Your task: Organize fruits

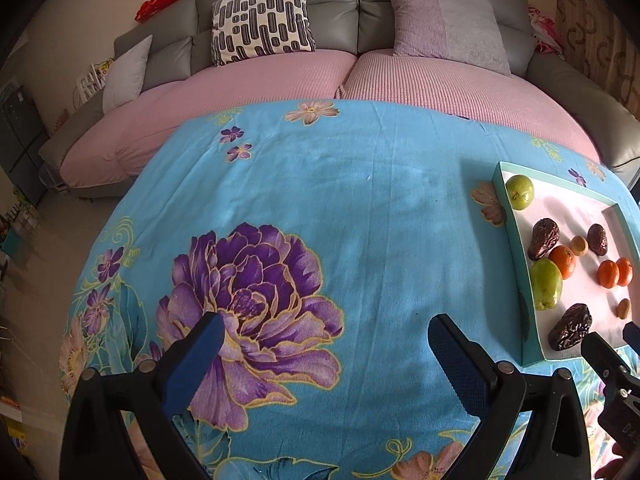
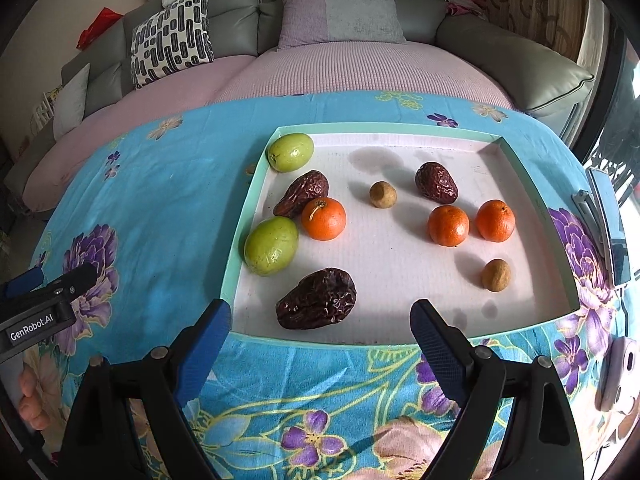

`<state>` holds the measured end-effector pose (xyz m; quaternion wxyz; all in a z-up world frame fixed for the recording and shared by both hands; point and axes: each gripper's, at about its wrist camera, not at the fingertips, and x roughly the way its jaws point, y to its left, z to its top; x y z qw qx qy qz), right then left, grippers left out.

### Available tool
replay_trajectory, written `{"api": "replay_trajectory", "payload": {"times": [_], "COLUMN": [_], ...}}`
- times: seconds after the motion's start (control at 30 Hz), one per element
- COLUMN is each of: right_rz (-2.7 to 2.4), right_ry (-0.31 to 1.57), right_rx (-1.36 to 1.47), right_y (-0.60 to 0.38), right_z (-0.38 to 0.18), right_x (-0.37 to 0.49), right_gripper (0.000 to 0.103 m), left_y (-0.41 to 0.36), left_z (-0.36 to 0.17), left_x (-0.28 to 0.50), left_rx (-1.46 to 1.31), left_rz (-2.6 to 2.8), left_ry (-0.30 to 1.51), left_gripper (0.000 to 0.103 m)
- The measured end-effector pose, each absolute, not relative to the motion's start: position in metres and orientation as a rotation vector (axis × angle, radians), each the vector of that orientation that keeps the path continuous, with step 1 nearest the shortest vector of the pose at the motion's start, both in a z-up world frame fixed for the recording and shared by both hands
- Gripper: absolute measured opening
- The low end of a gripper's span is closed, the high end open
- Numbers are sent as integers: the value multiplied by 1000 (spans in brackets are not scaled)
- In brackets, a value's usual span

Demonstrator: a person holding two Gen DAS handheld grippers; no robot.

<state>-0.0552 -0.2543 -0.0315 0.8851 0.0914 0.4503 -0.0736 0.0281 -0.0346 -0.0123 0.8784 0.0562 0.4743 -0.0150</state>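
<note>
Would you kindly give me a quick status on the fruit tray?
Left gripper open, empty. Right gripper open, facing the tray. Nearest date ungrasped. Nothing in the way.

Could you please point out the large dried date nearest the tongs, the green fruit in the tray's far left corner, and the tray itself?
Large dried date (image 2: 317,299), right wrist view, middle of its wrinkled skin.
Green fruit (image 2: 290,152), right wrist view, centre of its body.
Tray (image 2: 236,258), right wrist view, left wall.

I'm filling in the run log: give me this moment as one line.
left gripper: open, empty, over cloth | right gripper: open, empty, at near edge of tray | fruits: all in tray, mixed | nearest: dark wrinkled fruit
</note>
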Motion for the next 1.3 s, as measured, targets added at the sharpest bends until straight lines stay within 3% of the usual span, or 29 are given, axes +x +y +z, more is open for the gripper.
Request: {"api": "replay_trajectory", "payload": {"times": [1.3], "right_rz": [-157], "right_ry": [952], "right_rx": [155], "right_y": [-252], "right_z": [-38], "right_x": [-45], "right_gripper": [92], "left_y": [-33], "left_z": [-39], "left_x": [40], "left_rx": [108], "left_rz": [-120], "left_ry": [1145], "left_gripper": [103]}}
